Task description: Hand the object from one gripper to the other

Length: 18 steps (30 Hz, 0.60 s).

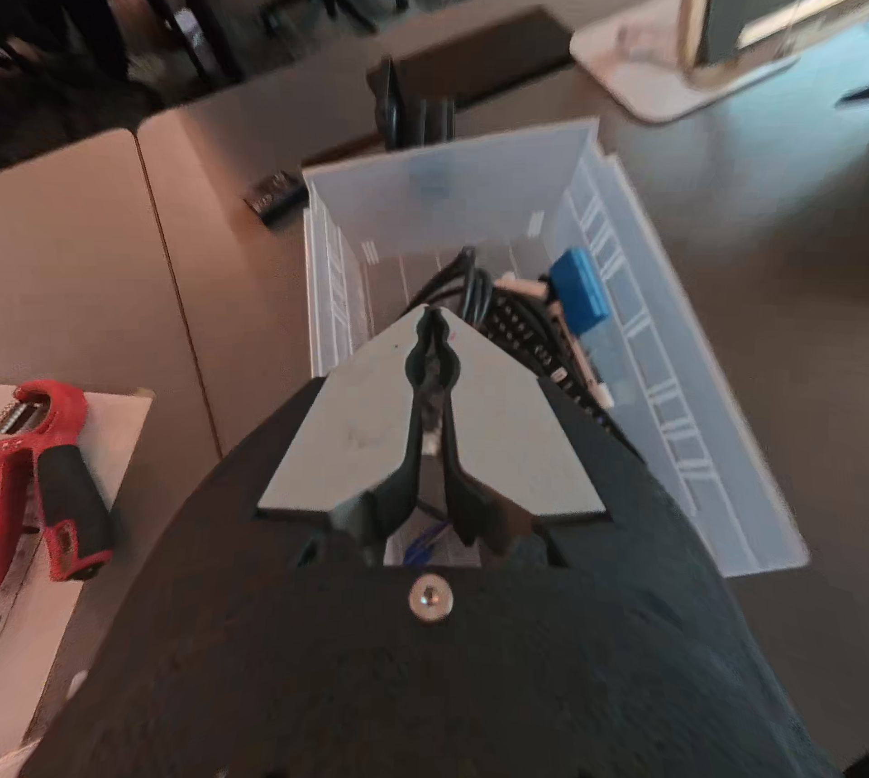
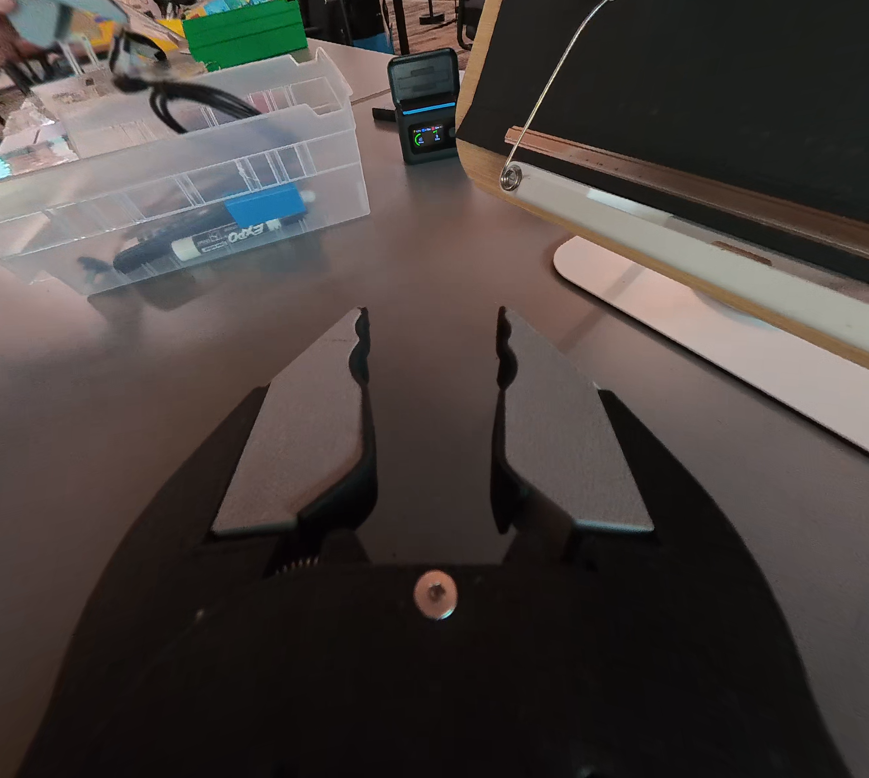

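L hand-held gripper (image 1: pixel 433 322) clamped on black cable (image 2: pixel 188 96) over bin (image 1: pixel 682 402) | R hand-held gripper (image 2: pixel 432 332) wide apart, empty

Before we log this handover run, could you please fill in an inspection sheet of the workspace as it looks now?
Surface: smooth grey-brown tabletop, glossy.
Job's things: black cable bundle, lifted partly out of the clear plastic bin.
Clutter: blue rectangular block and black-and-white marker pen in the bin; small black device with lit screen; red-and-black hand tool.
Grippers: left tongs shut on the black cable bundle; right tongs open and empty.
Cables: only the held bundle, trailing into the bin.
Surroundings: black board on a white-based stand; green plastic box; desks and chairs behind.
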Available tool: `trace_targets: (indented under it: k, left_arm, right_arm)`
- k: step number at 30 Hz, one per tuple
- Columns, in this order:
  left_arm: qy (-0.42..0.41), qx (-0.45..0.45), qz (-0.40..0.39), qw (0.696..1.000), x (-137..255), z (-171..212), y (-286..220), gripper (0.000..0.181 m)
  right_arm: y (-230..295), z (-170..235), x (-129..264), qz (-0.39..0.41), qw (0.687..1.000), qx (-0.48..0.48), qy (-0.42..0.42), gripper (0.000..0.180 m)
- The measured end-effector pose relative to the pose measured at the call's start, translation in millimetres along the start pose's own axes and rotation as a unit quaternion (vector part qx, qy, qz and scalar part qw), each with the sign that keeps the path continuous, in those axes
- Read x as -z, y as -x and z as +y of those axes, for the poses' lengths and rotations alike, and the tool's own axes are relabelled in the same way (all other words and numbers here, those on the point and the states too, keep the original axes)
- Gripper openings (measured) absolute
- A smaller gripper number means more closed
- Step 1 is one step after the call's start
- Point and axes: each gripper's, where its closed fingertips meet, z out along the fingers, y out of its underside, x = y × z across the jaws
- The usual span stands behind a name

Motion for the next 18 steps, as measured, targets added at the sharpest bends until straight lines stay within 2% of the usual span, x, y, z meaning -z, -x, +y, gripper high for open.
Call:
trace_targets:
  k: [1,5,8,9,10,12,15,18]
  left_arm:
    - [-0.015,0.010,0.007,1.000,6,-10,-1,0.000]
    - [-0.006,0.013,-0.001,1.000,14,-21,-2,0.000]
    - [0.056,0.030,0.067,0.996,3,-1,-32,0.002]
    - [0.076,0.030,0.071,0.994,-3,8,-37,0.024]
    - [0.096,0.025,0.068,0.993,-10,18,-40,0.028]
    - [0.124,0.024,0.060,0.990,-27,36,-44,0.028]
    - [0.169,0.051,0.085,0.981,-53,61,-57,0.035]
    - [0.205,0.052,0.101,0.972,-76,81,-64,0.034]
  right_arm:
    - [0,0,0,0.000,1.000,0.001,-0.001,0.050]
    - [1,0,0,0.001,1.000,0.004,-0.002,0.050]
    - [1,-1,1,0.001,1.000,0.007,-0.004,0.049]
    - [2,-1,1,0.001,1.000,0.008,-0.005,0.049]
    - [2,-1,1,0.001,1.000,0.010,-0.005,0.049]
    - [3,-1,1,0.001,1.000,0.014,-0.004,0.049]
    - [4,-1,1,0.002,1.000,0.021,-0.004,0.048]
    - [4,-1,1,0.002,1.000,0.023,-0.004,0.048]
